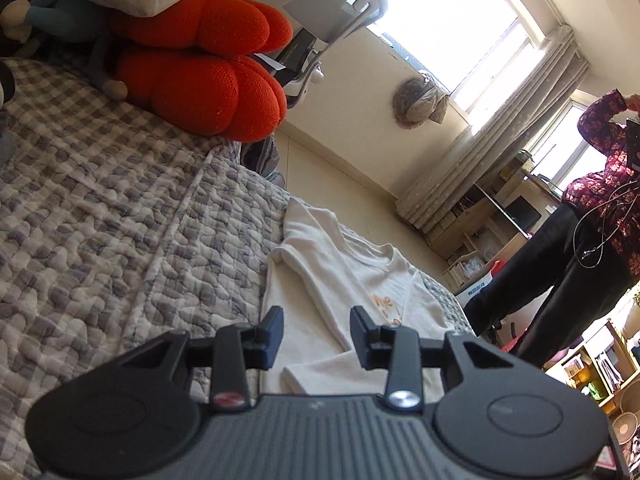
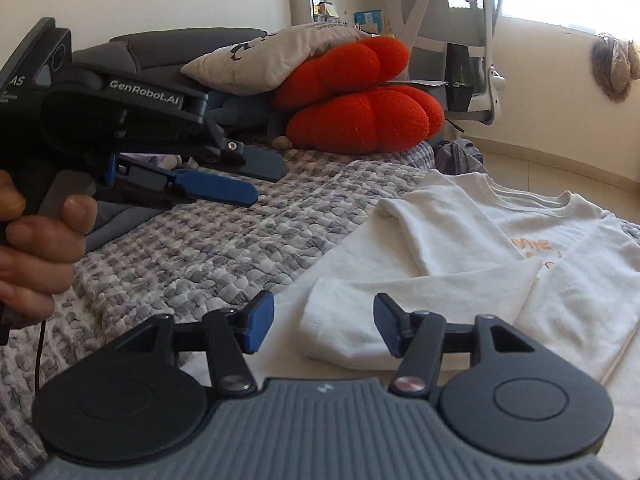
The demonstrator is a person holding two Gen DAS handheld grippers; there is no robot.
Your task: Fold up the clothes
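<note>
A white sweatshirt (image 1: 320, 264) (image 2: 460, 232) with orange lettering lies flat on the grey quilted bedspread (image 1: 100, 200) (image 2: 200, 248), near the bed's edge. Both sleeves are folded in across its front. My left gripper (image 1: 317, 330) hovers over the shirt's lower part with its jaws apart and nothing between them. In the right wrist view that left gripper (image 2: 268, 184) shows at the left, held by a hand (image 2: 36, 248) above the quilt. My right gripper (image 2: 324, 324) is open just above the folded sleeve cuff (image 2: 340, 320), not gripping it.
Two red pumpkin cushions (image 1: 200, 92) (image 2: 360, 120) and a grey pillow (image 2: 272, 60) are stacked at the head of the bed. A white office chair (image 2: 452, 40) stands beyond them. A person in a patterned jacket (image 1: 600, 200) stands beside the bed, near shelves (image 1: 500, 232).
</note>
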